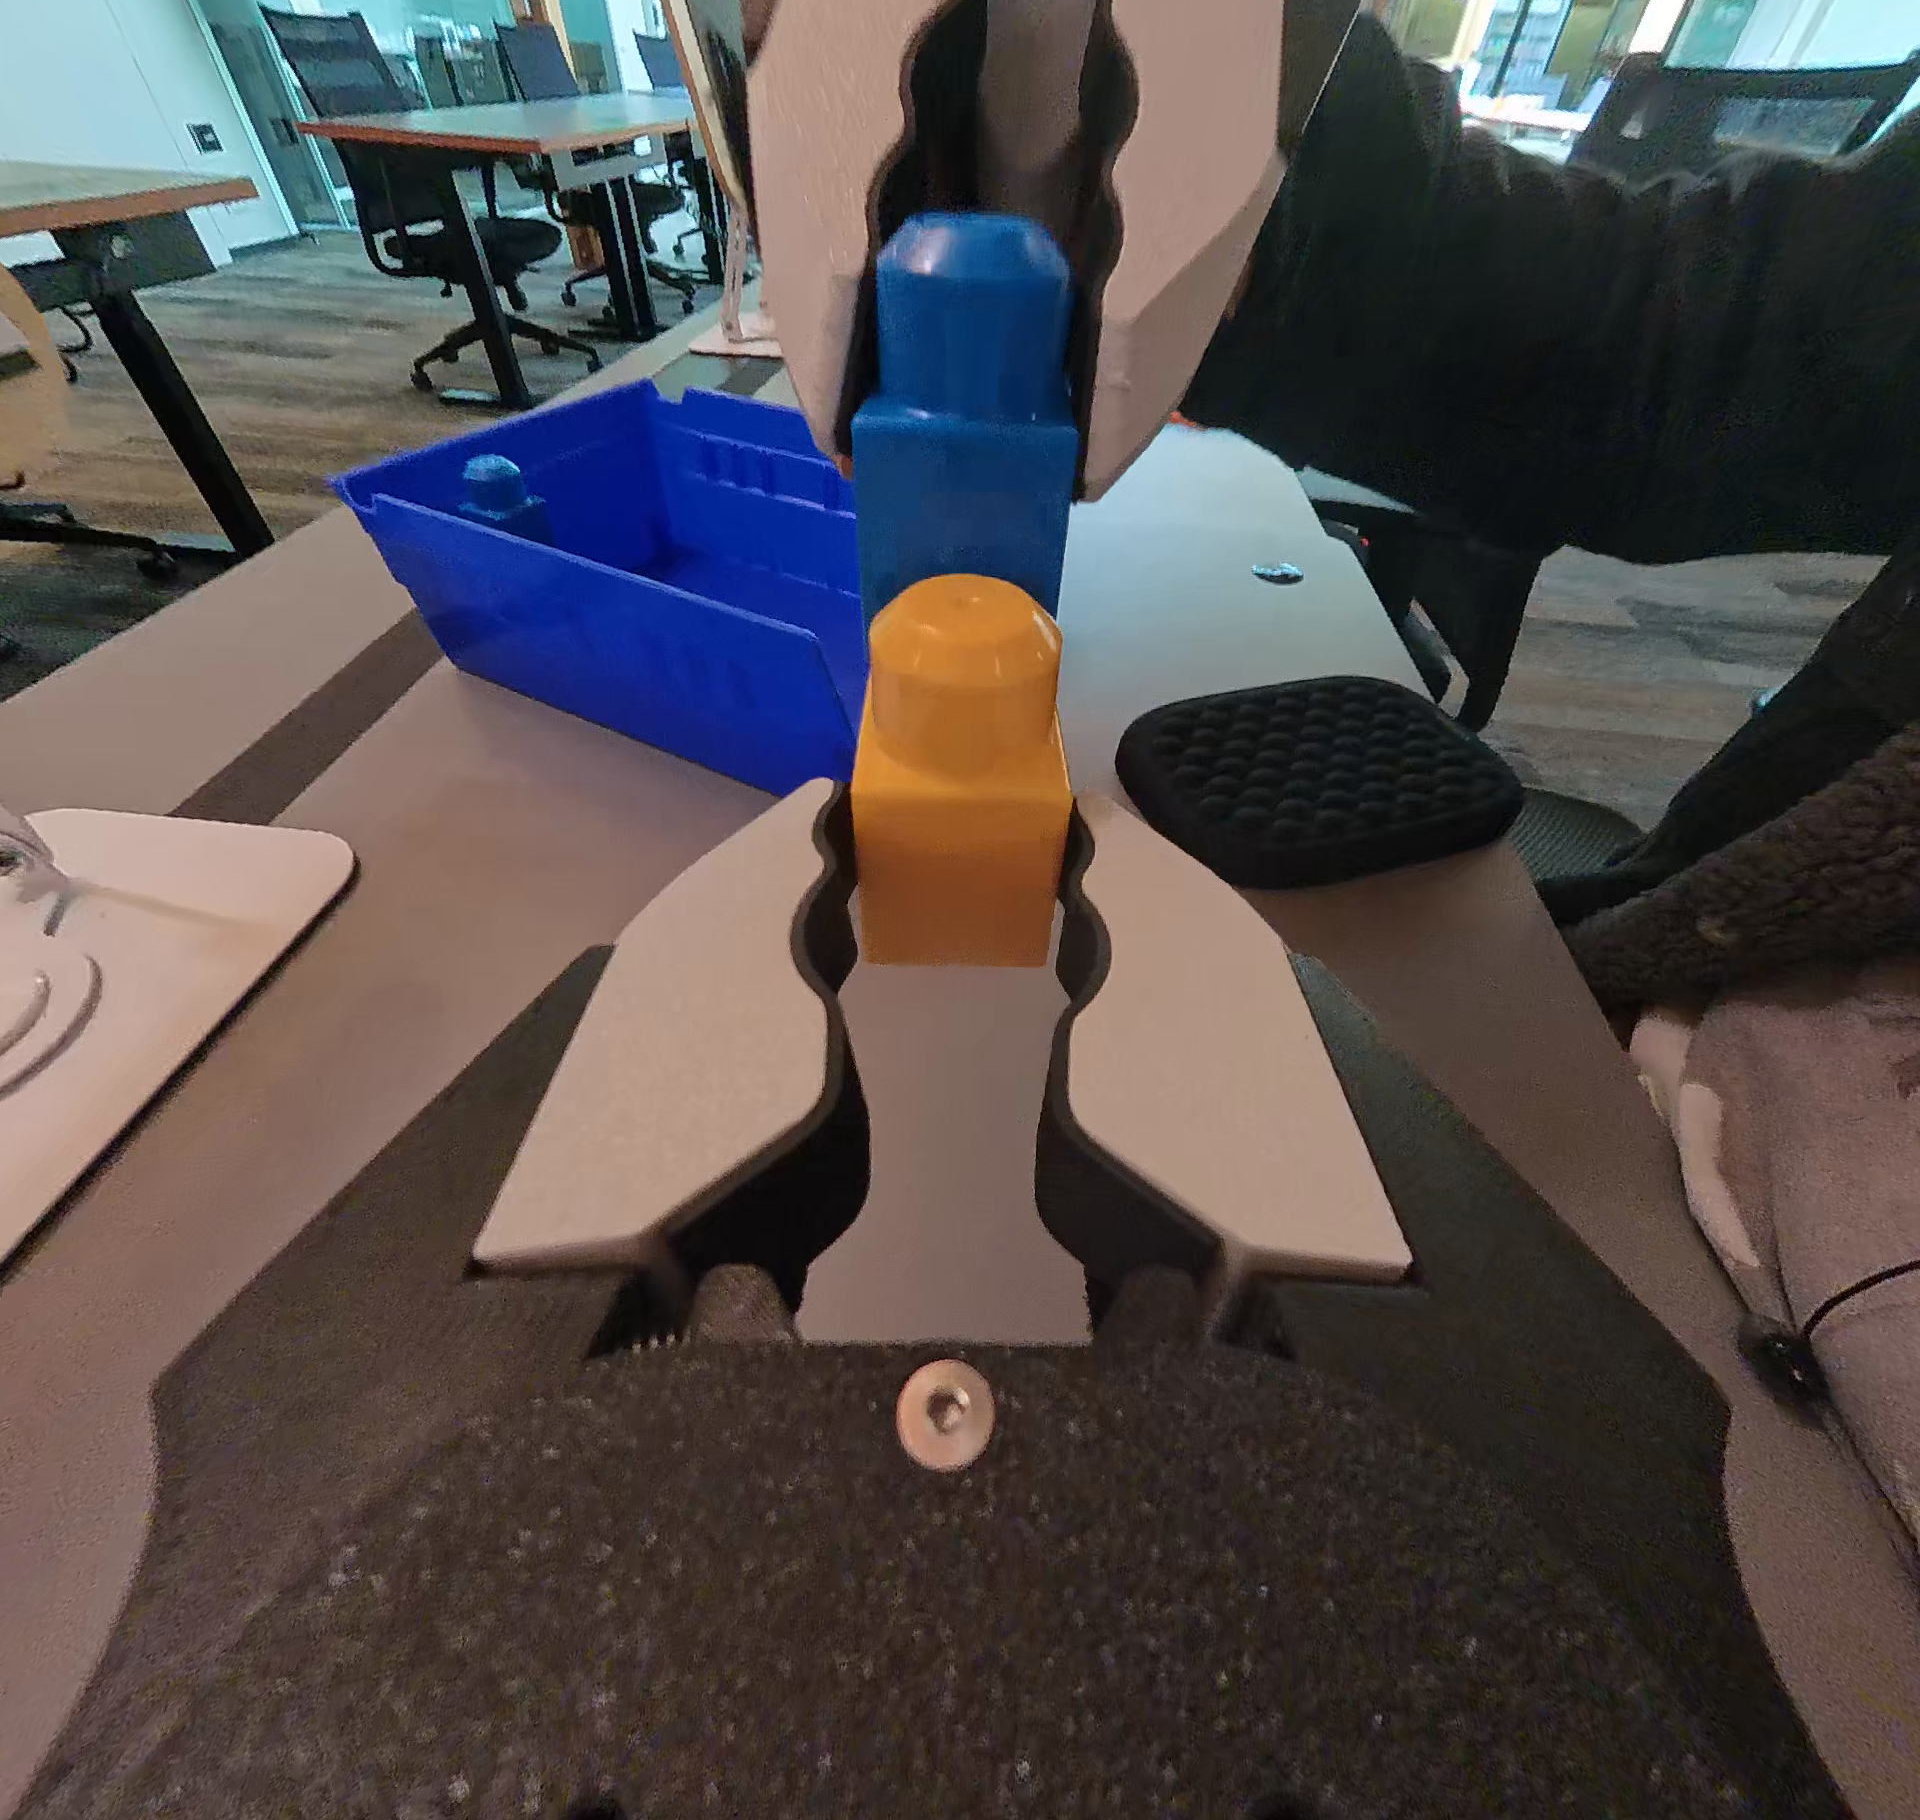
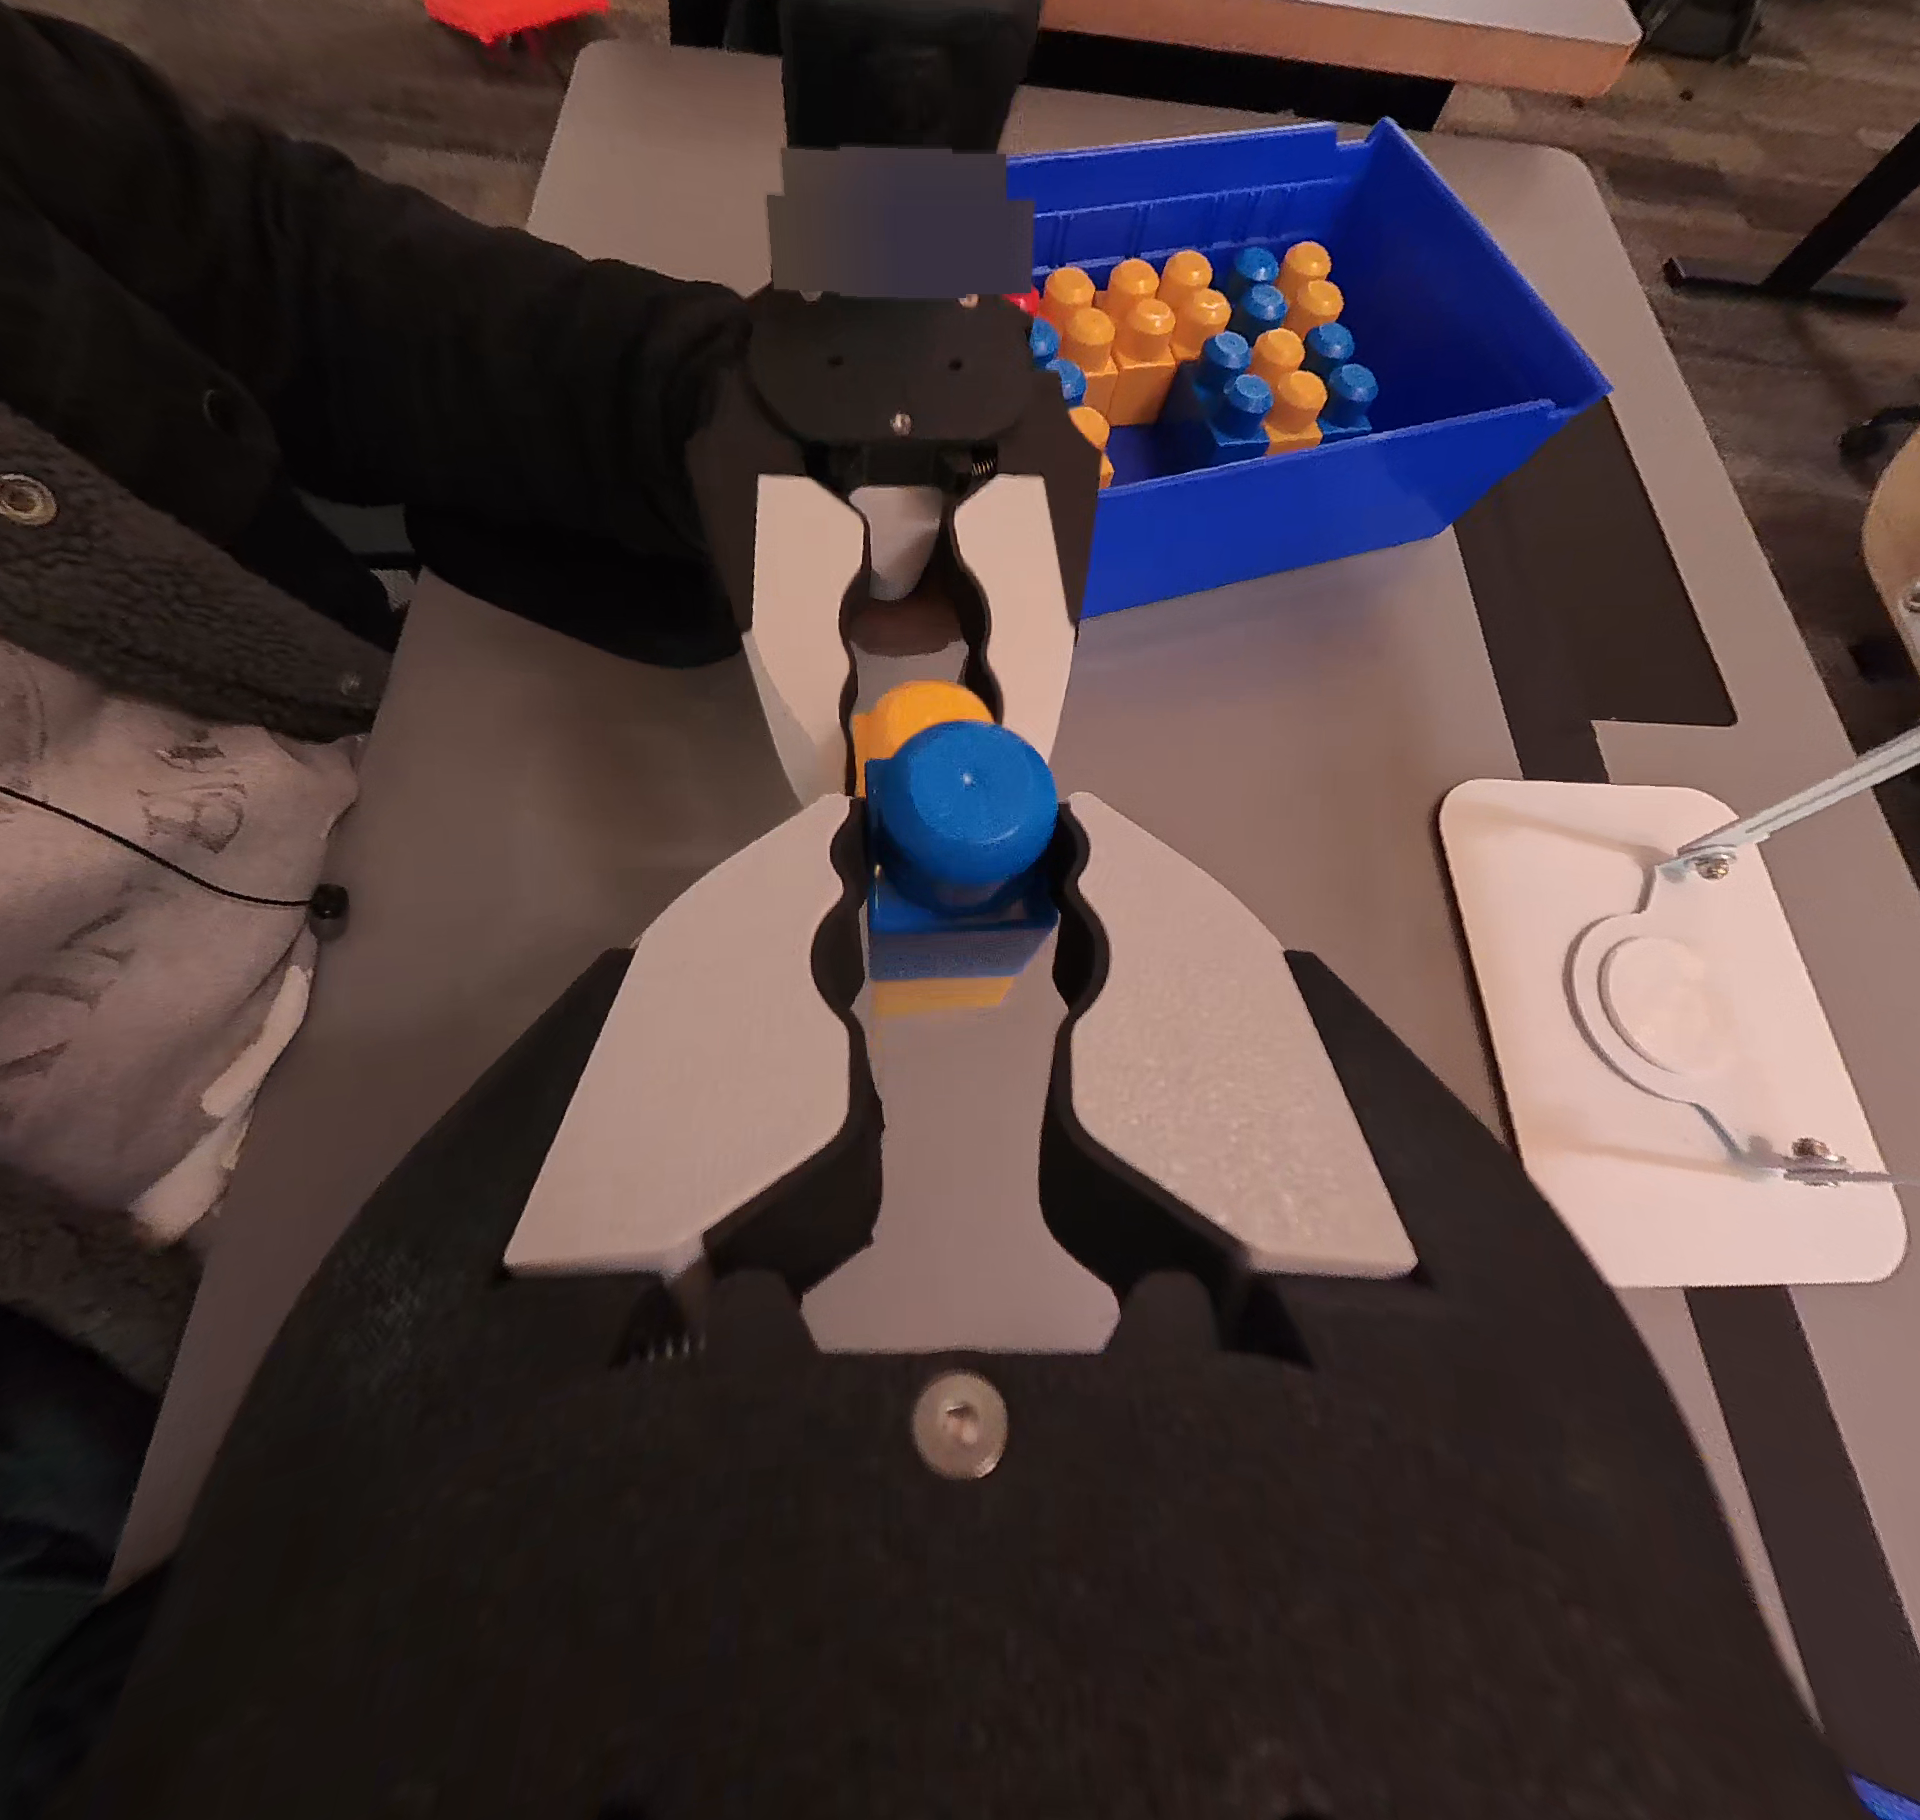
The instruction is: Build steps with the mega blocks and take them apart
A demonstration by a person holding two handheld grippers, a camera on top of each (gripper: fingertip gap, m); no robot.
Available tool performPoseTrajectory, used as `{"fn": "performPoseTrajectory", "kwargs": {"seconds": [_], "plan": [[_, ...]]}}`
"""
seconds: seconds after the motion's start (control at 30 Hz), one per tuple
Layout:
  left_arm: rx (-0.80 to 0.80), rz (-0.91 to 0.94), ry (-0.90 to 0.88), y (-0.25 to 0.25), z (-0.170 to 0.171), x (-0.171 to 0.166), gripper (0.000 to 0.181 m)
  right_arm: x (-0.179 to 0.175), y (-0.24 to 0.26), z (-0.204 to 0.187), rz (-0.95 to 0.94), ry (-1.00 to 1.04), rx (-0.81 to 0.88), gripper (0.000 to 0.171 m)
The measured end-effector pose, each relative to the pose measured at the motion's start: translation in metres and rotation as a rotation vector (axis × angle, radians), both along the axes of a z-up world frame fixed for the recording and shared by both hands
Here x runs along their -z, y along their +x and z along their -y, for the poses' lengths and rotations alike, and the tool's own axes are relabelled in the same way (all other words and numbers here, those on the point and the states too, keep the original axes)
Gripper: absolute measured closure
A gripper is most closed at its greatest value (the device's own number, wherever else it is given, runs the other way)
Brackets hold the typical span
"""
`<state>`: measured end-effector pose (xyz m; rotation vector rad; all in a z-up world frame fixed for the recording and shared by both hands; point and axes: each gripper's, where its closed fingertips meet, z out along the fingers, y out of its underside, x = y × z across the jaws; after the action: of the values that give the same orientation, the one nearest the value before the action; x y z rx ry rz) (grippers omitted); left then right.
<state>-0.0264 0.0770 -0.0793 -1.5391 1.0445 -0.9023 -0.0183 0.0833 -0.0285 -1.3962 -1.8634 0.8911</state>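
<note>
Two blocks are what I am working on, each caught in its own grip. My left hand-held gripper [image 1: 961, 871] lies low along the counter [image 1: 540, 866], its fingers closed on the body of the orange block [image 1: 961, 866] so that this one stays planted as the base. My right hand-held gripper [image 2: 961, 903] comes down from above and pinches the blue block [image 2: 961, 856] by its sides, just under the stud, which leaves the bottom free to seat. In the right wrist view a strip of orange shows beneath the blue block, so it sits on another orange piece right behind the one my left holds; that makes two heights, a first step, I judge. Whether the blue one is pressed fully home I cannot tell. Spare blocks [image 2: 1205, 347] wait in the blue bin [image 2: 1455, 482] near the stack, within easy reach.
</note>
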Motion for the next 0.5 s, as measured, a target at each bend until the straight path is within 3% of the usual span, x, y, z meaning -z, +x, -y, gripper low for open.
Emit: {"fn": "performPoseTrajectory", "kwargs": {"seconds": [0.5], "plan": [[0.012, 0.093, 0.022, -0.009, 0.005, -0.024, 0.144, 0.060, 0.007, 0.003, -0.021, -0.152, 0.020, 0.138]]}}
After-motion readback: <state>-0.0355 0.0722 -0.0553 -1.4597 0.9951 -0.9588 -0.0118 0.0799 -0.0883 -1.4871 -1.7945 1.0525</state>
